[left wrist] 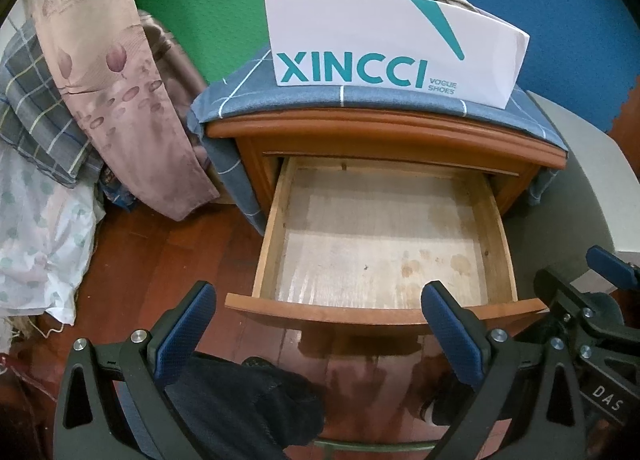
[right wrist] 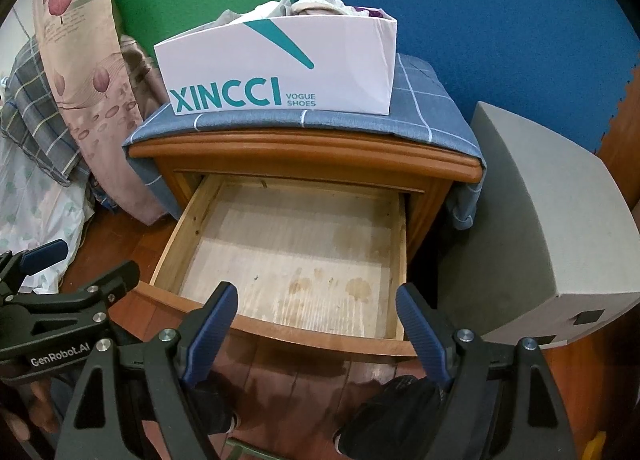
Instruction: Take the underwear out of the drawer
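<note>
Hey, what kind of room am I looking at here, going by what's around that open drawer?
Most likely a bedroom. A wooden nightstand stands with its drawer pulled open, folded bedding and a floral pillow are piled beside it, and a shoe box holding clothes sits on top.

The white box (left wrist: 396, 48) on the cloth-covered nightstand (left wrist: 384, 132) carries large teal letters "XINCCI" on its near side, with small "VOGUE SHOES" to their right. The left gripper (right wrist: 60, 296) body reads "GenRobot.AI"; the right gripper (left wrist: 600, 300) body shows "DAS".
</note>
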`<state>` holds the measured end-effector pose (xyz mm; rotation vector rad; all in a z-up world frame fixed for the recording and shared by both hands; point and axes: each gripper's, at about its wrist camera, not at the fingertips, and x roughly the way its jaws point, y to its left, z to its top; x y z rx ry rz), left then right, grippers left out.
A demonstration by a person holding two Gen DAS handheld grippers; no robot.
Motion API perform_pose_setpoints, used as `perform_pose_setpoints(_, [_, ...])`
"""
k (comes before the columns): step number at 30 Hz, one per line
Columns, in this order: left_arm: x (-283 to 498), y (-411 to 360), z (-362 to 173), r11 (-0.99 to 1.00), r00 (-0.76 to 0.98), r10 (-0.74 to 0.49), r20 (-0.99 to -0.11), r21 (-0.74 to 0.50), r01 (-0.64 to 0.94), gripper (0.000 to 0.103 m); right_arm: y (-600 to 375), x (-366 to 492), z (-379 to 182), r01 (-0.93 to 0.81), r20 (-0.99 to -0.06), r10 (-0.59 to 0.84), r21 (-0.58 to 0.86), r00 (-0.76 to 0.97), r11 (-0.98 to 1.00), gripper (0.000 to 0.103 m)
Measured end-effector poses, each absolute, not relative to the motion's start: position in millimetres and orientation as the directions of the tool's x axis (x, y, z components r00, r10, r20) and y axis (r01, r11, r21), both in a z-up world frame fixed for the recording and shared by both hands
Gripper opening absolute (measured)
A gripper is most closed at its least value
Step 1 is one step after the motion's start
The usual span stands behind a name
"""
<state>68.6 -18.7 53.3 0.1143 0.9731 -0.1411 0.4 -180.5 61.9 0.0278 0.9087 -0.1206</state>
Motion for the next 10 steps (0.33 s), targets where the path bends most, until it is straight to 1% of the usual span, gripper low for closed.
perform_pose_setpoints(10, [66.2,-19.9,54.5,0.983,0.561,-0.064,-0.825,0.043,0.176,0.102,-180.4,-0.5,60.0,0.121,-0.790,-0.094,-0.025,0.606,0.992,0.084])
